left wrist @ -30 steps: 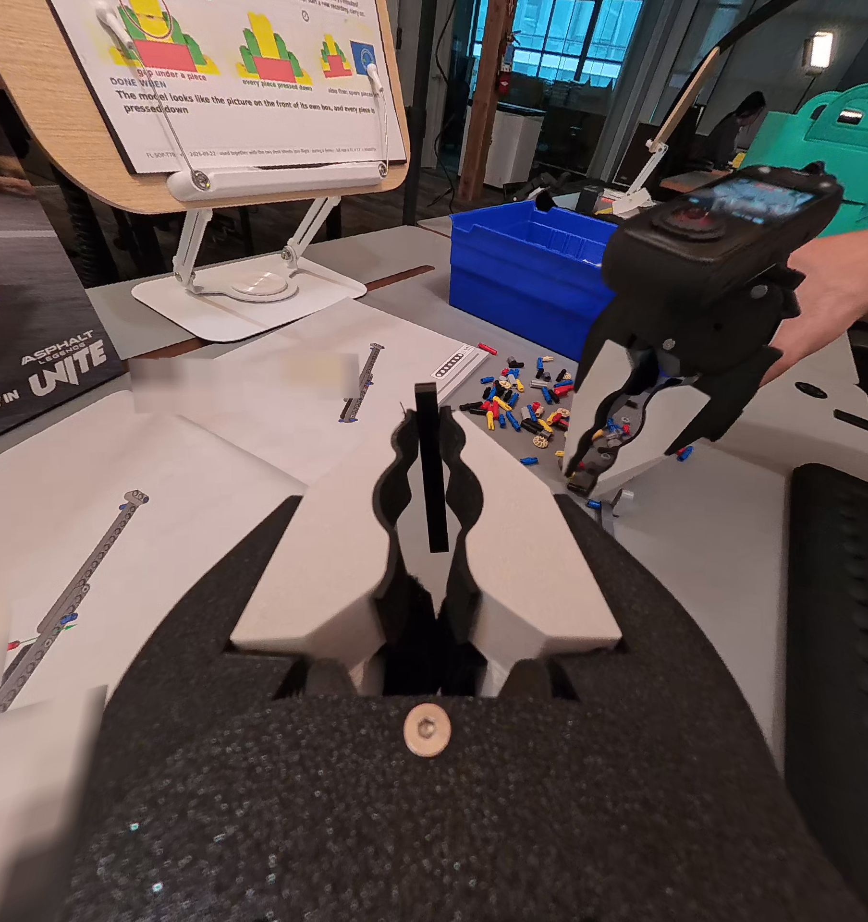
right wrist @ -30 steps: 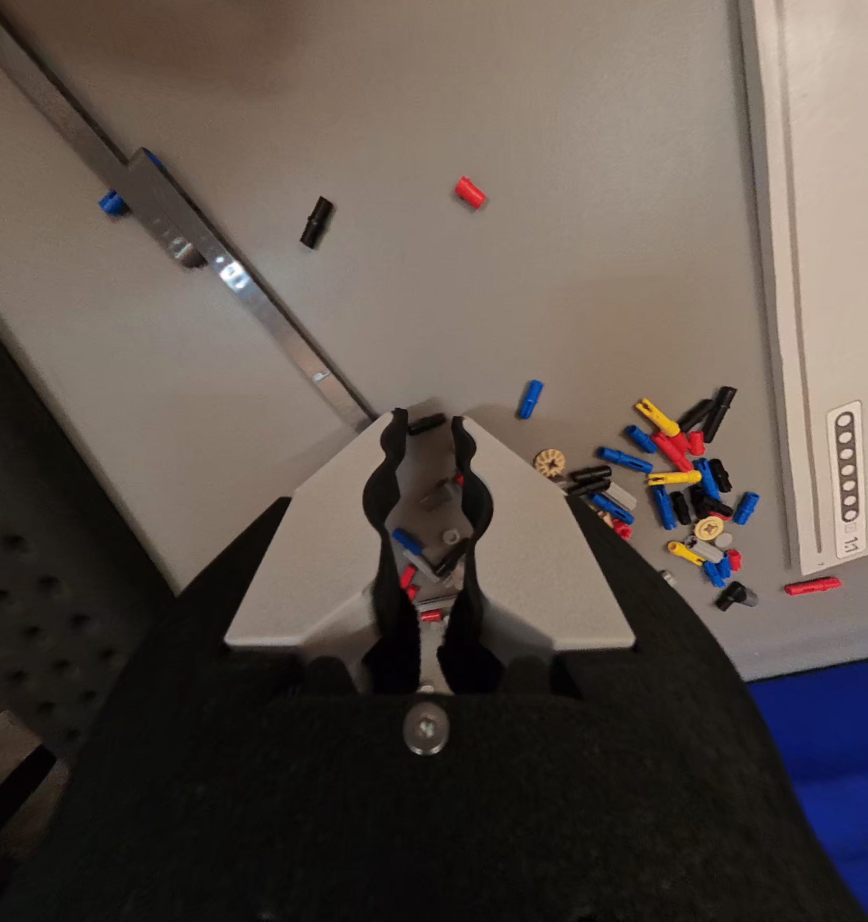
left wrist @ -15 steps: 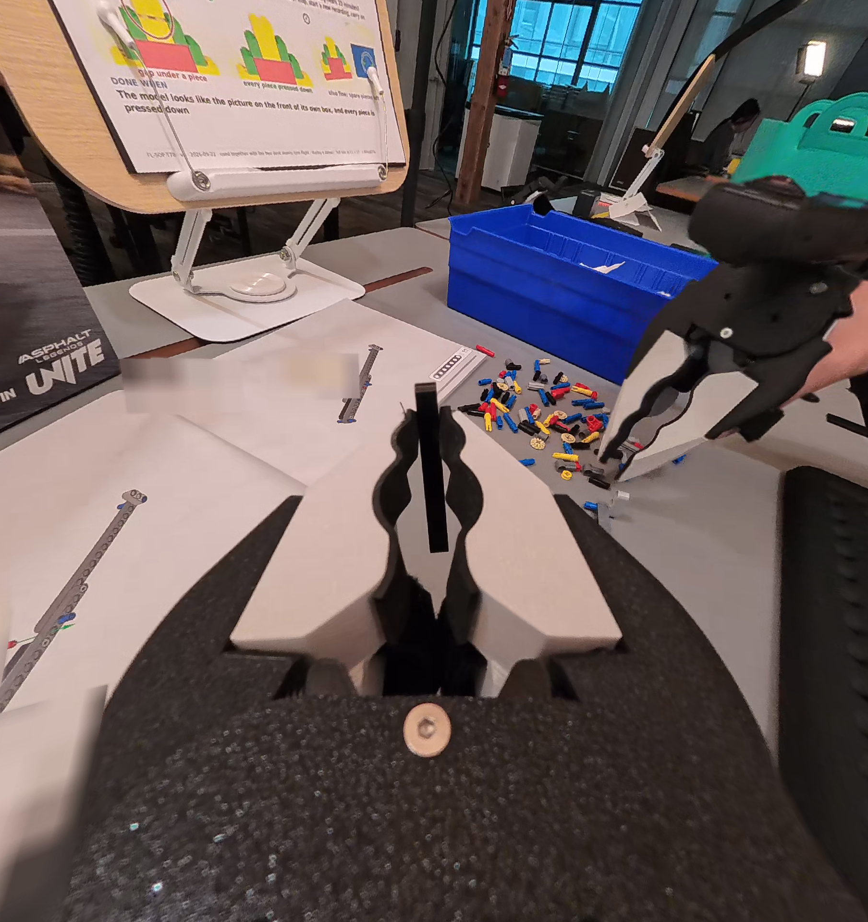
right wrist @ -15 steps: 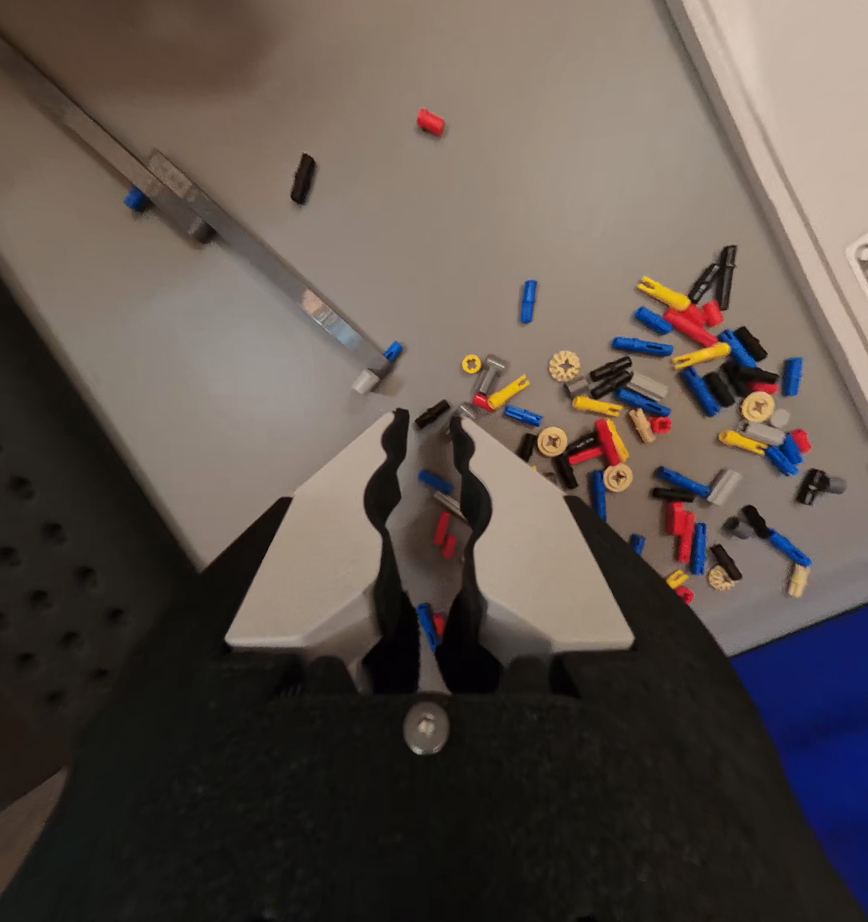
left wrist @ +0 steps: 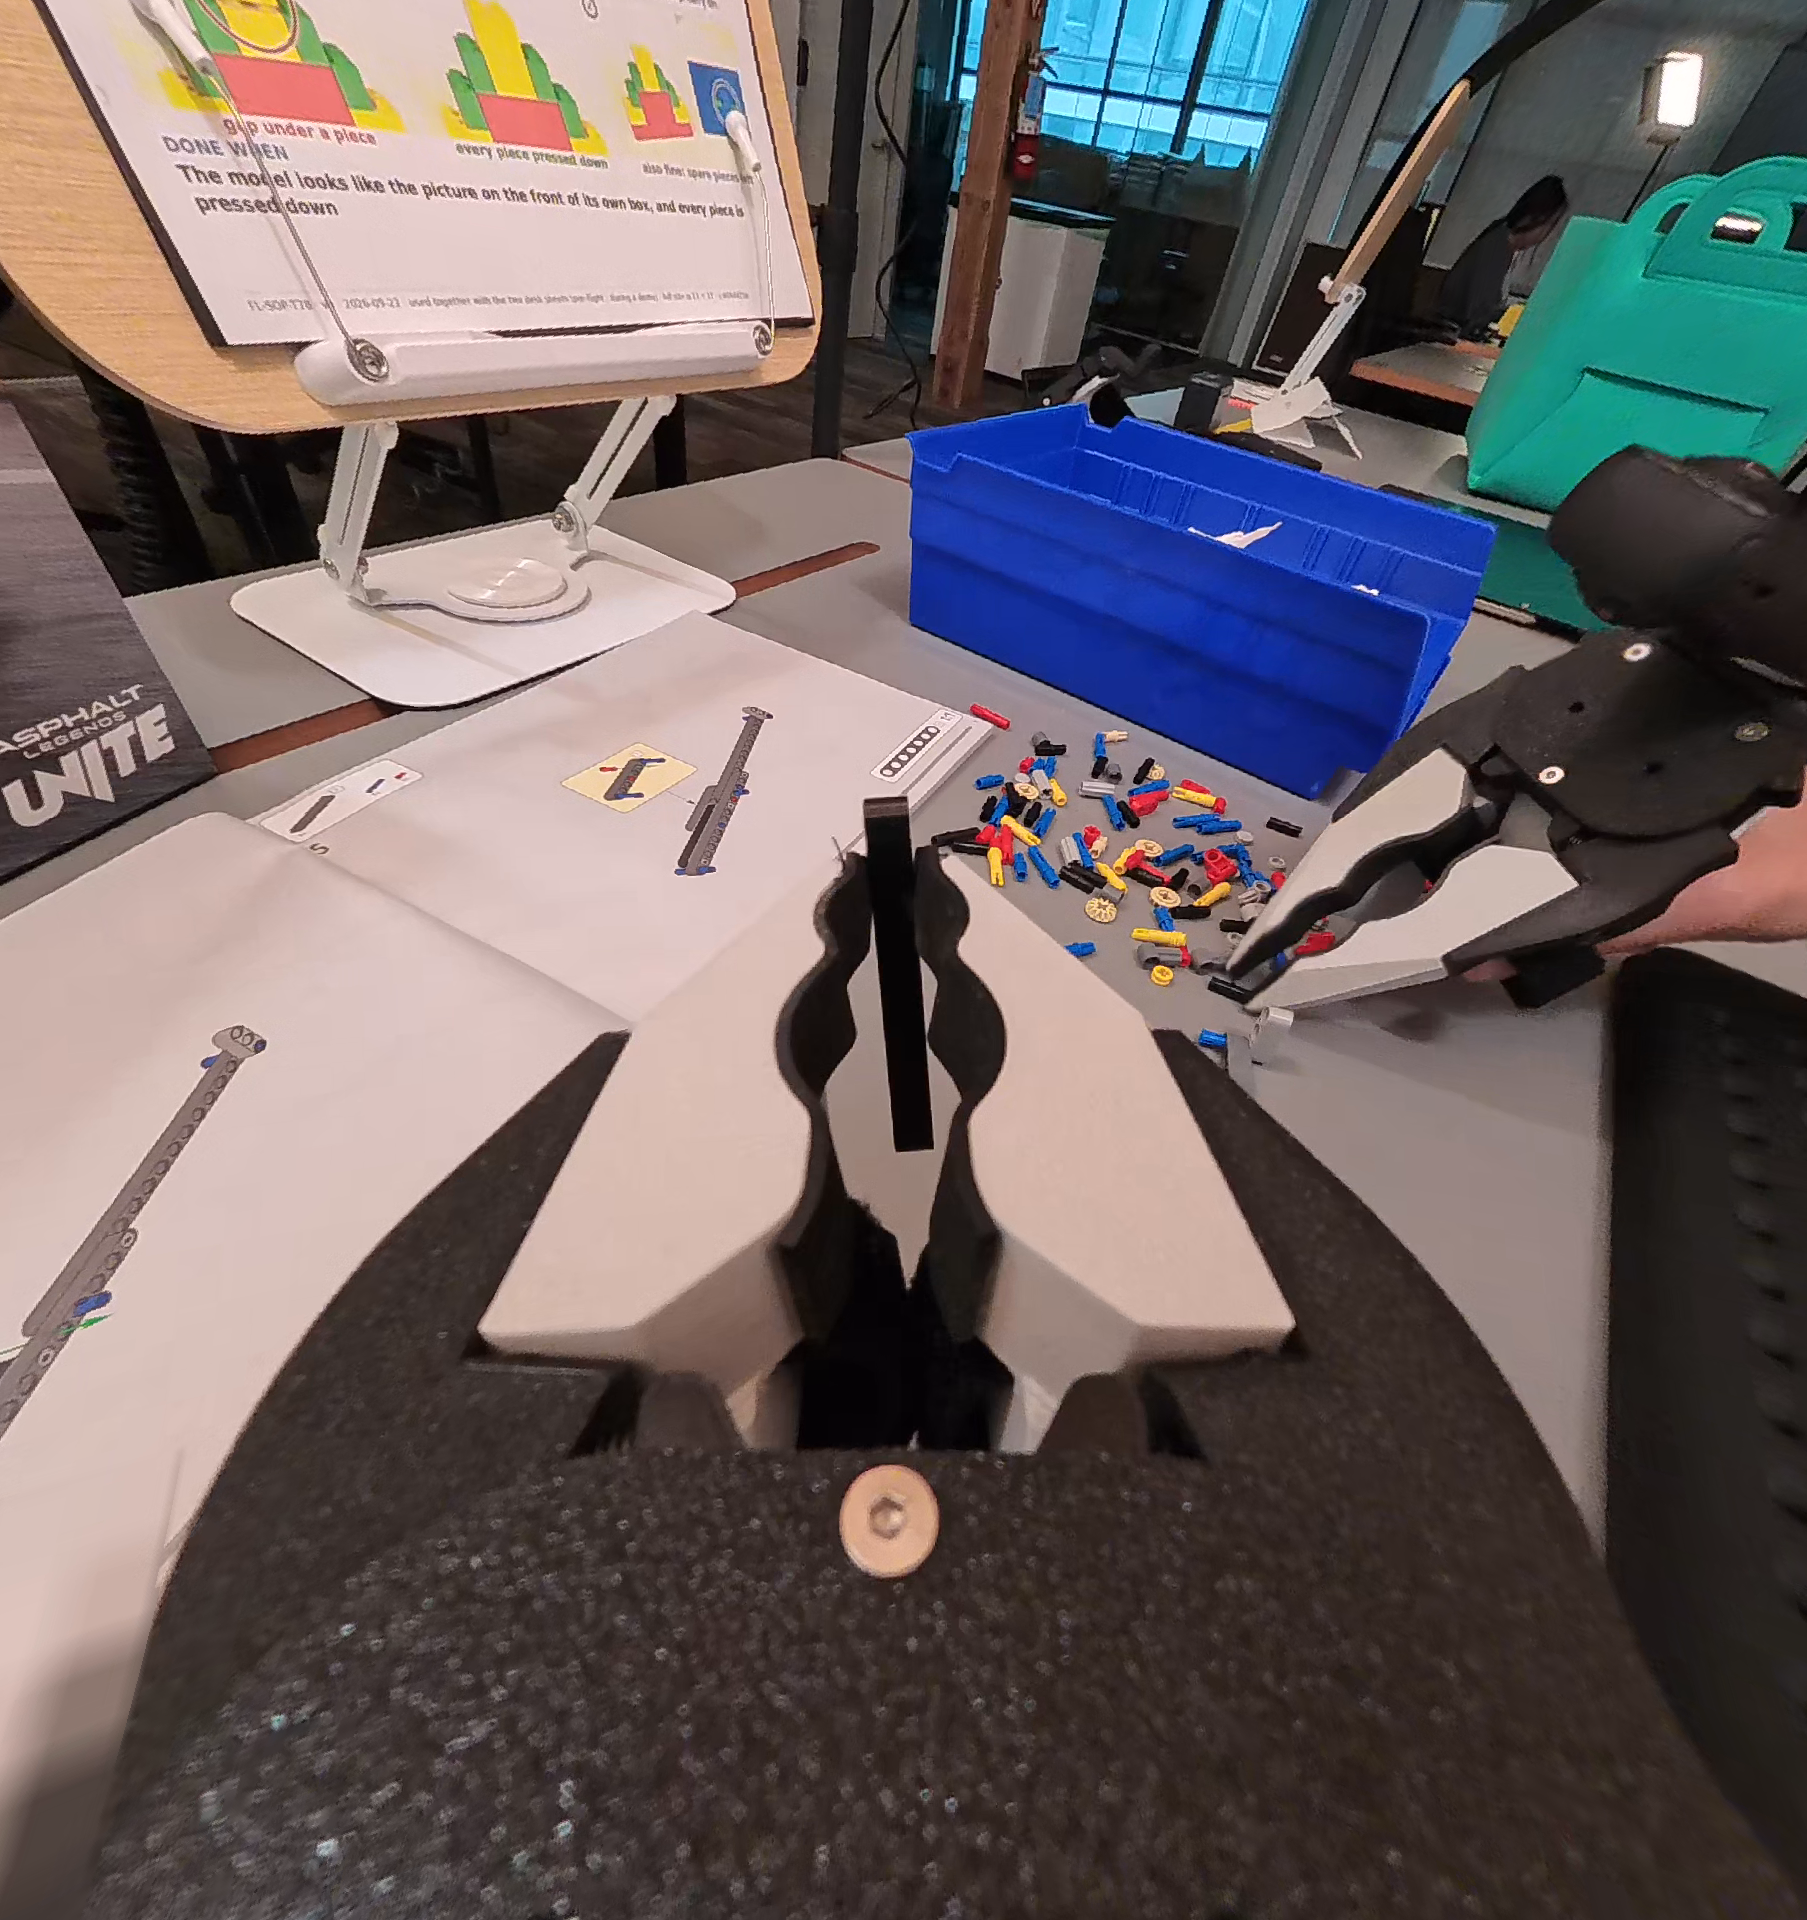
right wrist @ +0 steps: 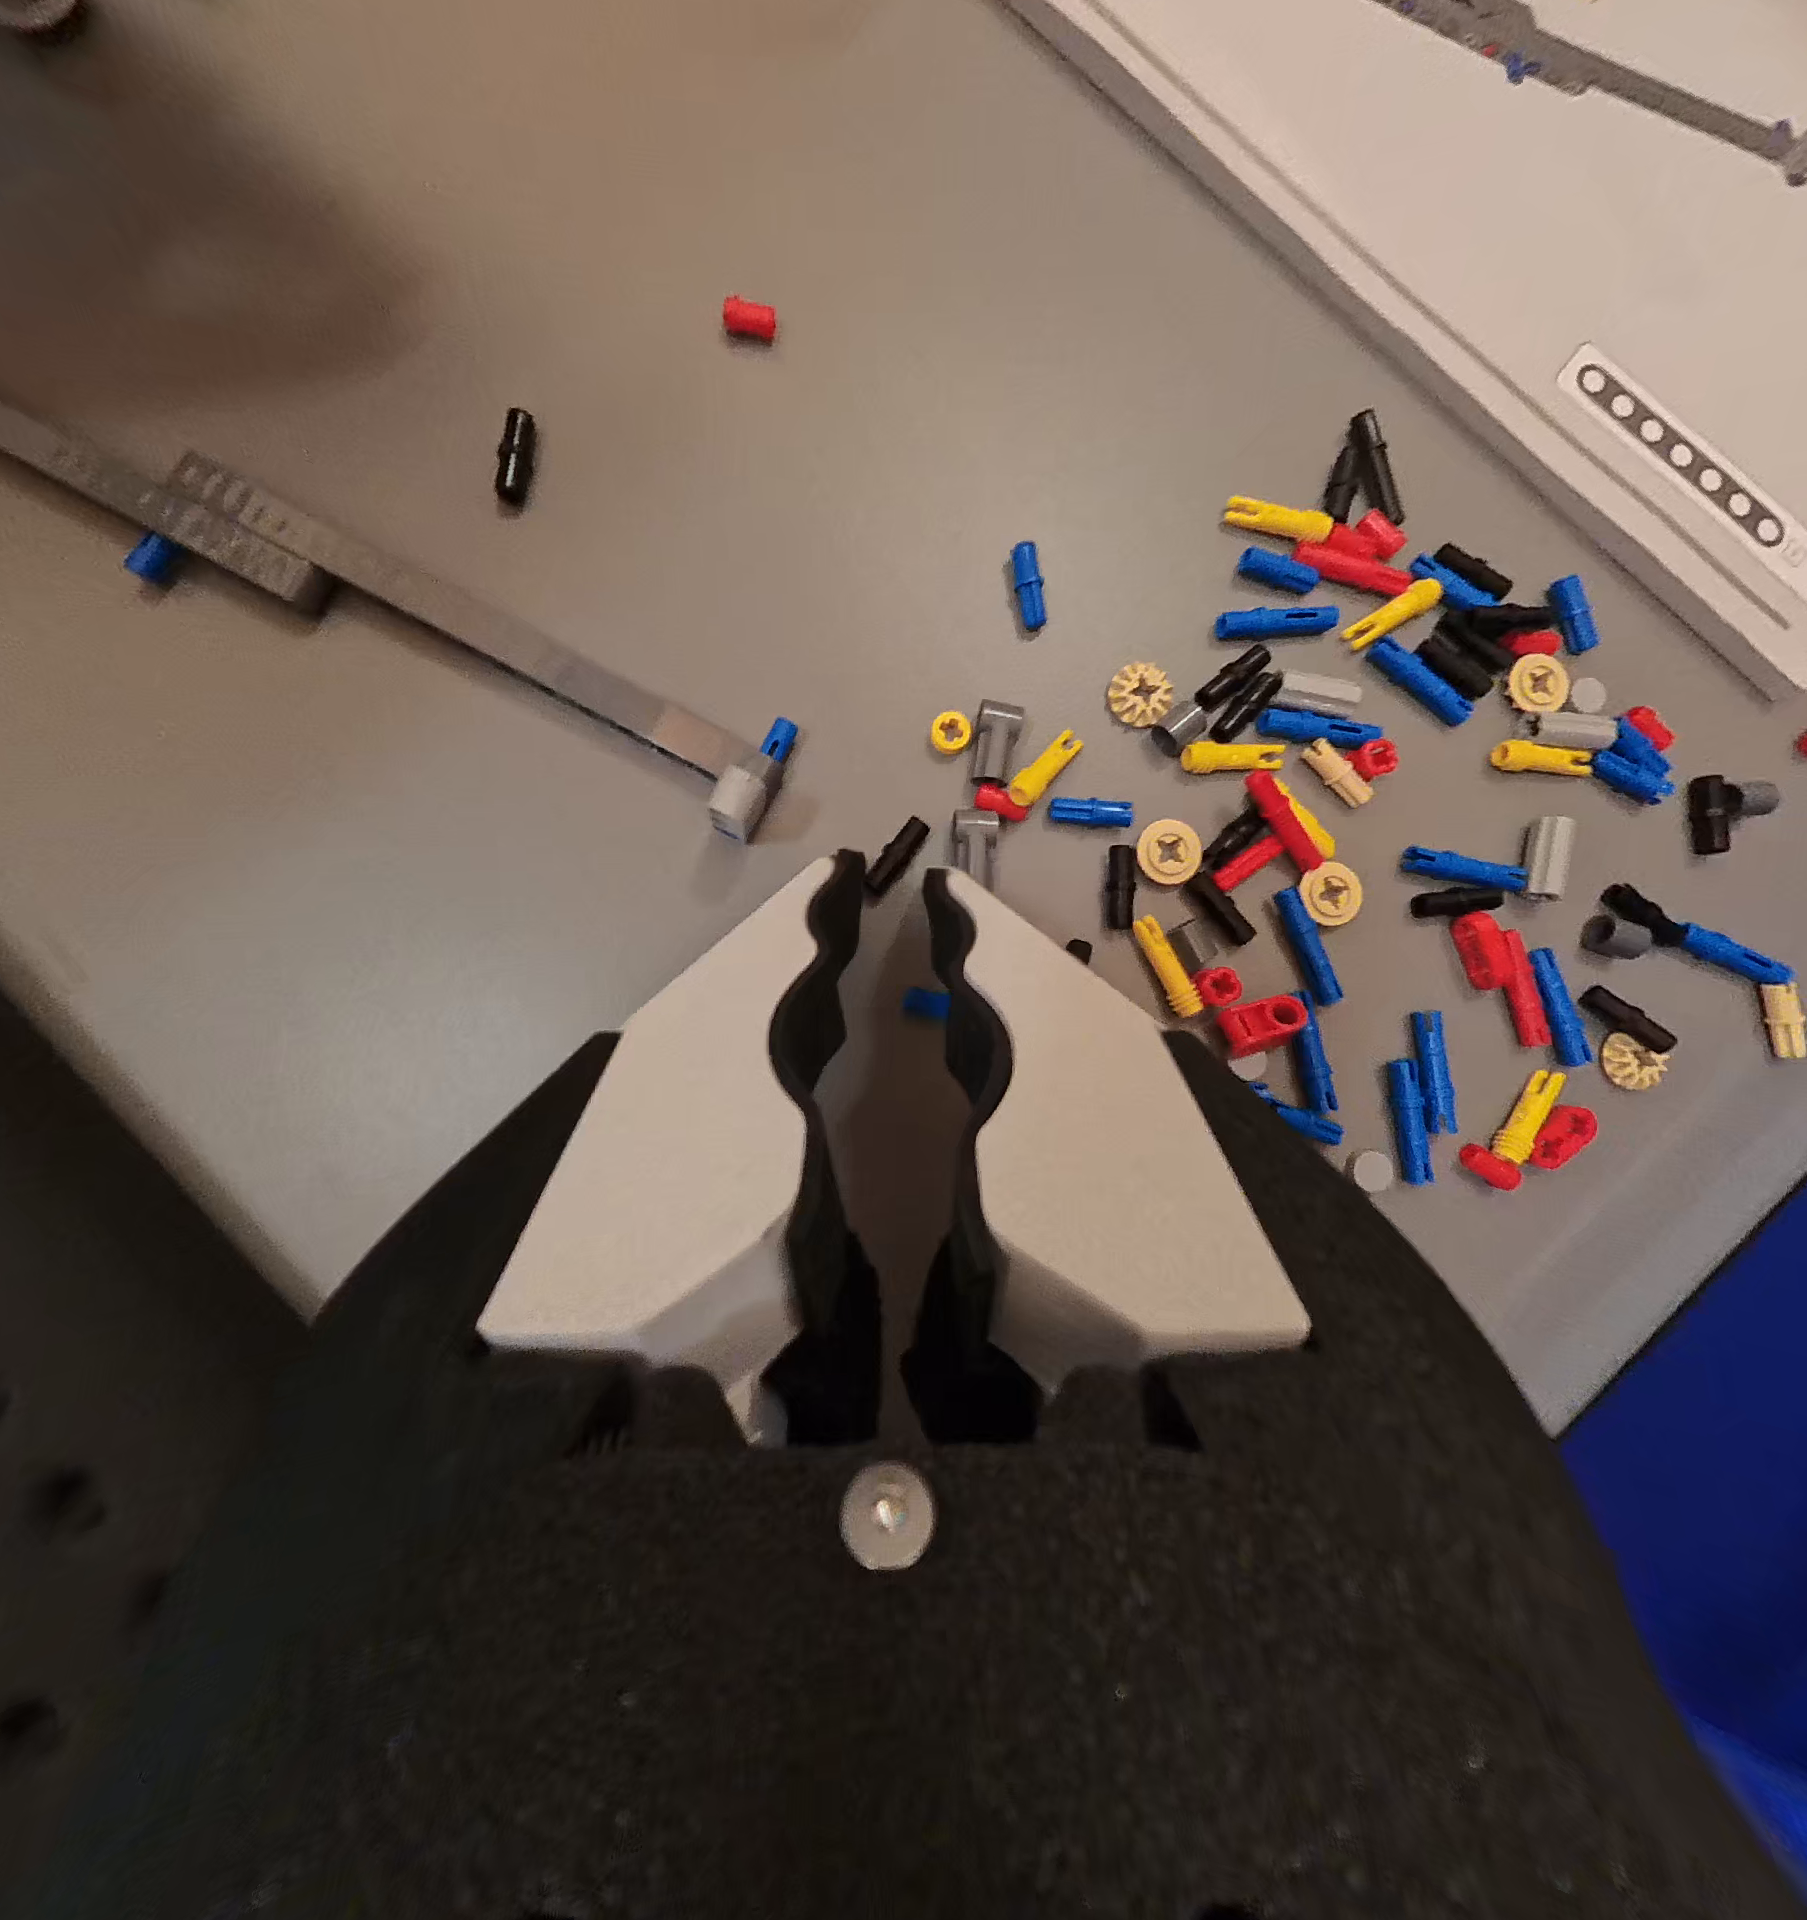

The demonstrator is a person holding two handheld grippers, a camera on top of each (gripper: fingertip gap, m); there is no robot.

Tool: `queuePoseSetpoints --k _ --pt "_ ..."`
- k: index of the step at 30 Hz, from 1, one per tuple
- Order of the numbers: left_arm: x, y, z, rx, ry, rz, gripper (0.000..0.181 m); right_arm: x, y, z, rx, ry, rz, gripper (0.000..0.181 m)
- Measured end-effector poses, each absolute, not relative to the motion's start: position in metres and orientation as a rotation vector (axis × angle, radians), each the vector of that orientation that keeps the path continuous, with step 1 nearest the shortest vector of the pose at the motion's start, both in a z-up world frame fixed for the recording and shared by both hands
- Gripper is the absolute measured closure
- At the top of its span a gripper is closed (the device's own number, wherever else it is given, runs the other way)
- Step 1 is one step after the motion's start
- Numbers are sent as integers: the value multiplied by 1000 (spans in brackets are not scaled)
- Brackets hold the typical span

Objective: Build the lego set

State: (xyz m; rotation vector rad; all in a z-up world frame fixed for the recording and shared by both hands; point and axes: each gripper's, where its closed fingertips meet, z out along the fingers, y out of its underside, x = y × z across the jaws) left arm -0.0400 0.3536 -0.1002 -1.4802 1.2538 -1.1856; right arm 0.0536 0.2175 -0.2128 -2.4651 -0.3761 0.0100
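My left gripper (left wrist: 894,873) is shut on a thin black beam (left wrist: 899,987), held upright between the fingers above the open instruction booklet (left wrist: 463,883). My right gripper (right wrist: 894,873) is low over the grey table at the near edge of a pile of small coloured pins and connectors (right wrist: 1398,790). Its jaws stand narrowly apart and hold nothing. A black pin (right wrist: 897,854) lies just at its tips. A long grey beam (right wrist: 525,644) with blue pins lies on the table to its left. The right gripper also shows in the left wrist view (left wrist: 1247,982), beside the pile (left wrist: 1117,831).
A blue bin (left wrist: 1169,613) stands behind the pile and shows at the right wrist view's lower right (right wrist: 1761,1507). A sheet on a tilted stand (left wrist: 442,208) is at the back left. A black perforated mat (left wrist: 1740,1247) lies at the right. Loose red (right wrist: 748,317) and black (right wrist: 514,457) pins lie apart. My right fingertips sit around 20 centimeters from my left ones.
My right gripper has moved off the middle of the pile to its near edge and lowered, with a black pin now at its tips. The left gripper and its beam have not moved.
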Motion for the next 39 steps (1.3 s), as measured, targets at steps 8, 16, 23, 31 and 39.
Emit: queuePoseSetpoints --k 8,16,23,31,39 --pt "-40 354 -100 -1478 1254 -1181 175 52 219 -214 -2472 -407 -25 177" --pt "-39 335 -95 -1423 1323 -1272 175 4 247 -127 -2184 -389 329 177" --pt "-38 299 -83 -1403 1327 -1571 175 -44 296 -57 -1711 -22 733 177" --pt "-38 297 -83 -1408 1326 -1572 175 -45 313 -63 -1614 120 717 177" --pt "-37 299 -90 -1323 1403 -1311 175 -48 317 -69 -1685 65 661 177"
